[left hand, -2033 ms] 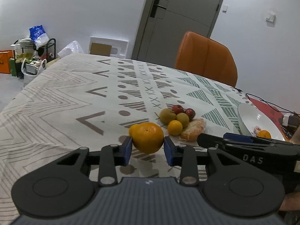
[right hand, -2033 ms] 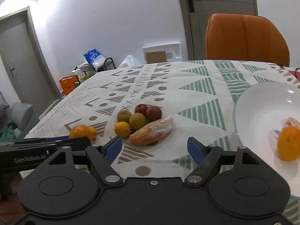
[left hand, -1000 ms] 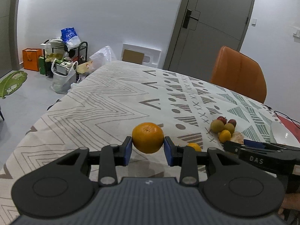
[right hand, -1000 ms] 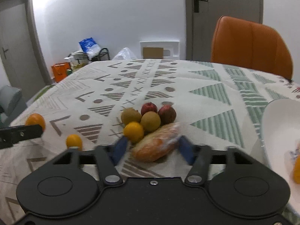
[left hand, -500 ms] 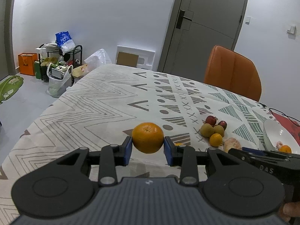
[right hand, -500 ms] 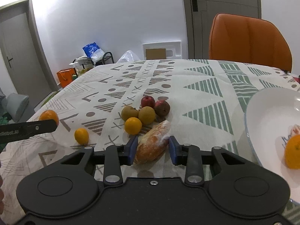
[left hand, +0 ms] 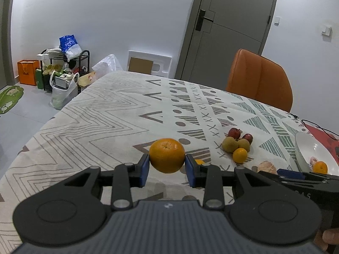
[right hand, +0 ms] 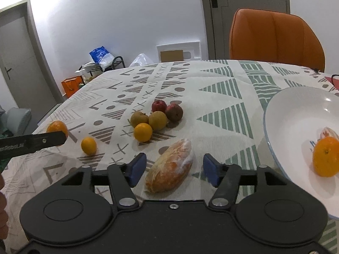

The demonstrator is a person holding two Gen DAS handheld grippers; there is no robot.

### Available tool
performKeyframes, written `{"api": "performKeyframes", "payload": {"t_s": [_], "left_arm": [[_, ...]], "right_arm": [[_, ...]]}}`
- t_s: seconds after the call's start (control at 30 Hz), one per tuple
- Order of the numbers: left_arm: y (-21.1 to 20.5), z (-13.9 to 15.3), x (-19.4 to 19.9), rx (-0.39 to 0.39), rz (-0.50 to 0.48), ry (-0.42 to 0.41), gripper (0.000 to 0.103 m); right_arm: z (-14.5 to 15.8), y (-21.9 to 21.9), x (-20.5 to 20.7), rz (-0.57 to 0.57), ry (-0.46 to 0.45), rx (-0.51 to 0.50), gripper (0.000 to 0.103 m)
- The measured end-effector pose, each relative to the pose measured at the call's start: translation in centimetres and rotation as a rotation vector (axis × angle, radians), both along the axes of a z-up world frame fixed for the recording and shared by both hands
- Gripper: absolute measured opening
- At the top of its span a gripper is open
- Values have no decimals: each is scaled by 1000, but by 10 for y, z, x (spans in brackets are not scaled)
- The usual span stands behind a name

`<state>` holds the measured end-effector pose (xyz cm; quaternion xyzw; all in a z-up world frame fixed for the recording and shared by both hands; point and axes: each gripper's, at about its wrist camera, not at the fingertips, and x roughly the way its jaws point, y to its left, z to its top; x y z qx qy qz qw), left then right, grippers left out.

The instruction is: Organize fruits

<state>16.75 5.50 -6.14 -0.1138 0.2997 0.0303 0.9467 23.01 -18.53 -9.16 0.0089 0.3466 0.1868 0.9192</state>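
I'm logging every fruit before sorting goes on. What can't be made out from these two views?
- Pale item in the white bowl, right wrist view: cut off by the frame edge, beside the orange.
- Small orange fruit, left wrist view: mostly hidden behind the left hand-held gripper, shut on the large orange.
- Wrapped peeled fruit, left wrist view: lower part hidden by the right hand-held gripper.

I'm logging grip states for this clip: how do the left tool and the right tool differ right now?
The left tool is shut on a large orange, held above the tablecloth; the right tool is open and holds nothing. The left tool's pads press the orange's sides, while the right tool's pads stand apart from the wrapped peeled fruit lying between them. Both have blue pads on black bodies.
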Motion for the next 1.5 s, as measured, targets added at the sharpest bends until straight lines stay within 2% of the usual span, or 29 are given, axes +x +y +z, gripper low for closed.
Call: {"api": "performKeyframes", "payload": {"t_s": [0.1,0.17,0.23,0.3,0.4,0.93,1.5], "left_arm": [[3,-1,0,-5,6,3,35],[3,-2,0,-8,5,3,35],[2,-3,0,-13,1,5,35],[0,-3,0,-15,-5,5,35],[-6,1,-1,-9,-19,-4,35],[-52,21,2,-2,-119,-57,35],[-104,30,15,18,-219,-76,35]], "right_arm": [[-1,8,0,20,-9,-25,60],[-2,16,-3,35,-25,-62,55],[-2,22,-5,46,-47,-113,36],[-1,25,-6,61,-57,-143,34],[4,19,-8,66,-49,-106,33],[46,-36,-23,-33,-150,-27,33],[53,-103,-25,-173,-182,-12,33]]}}
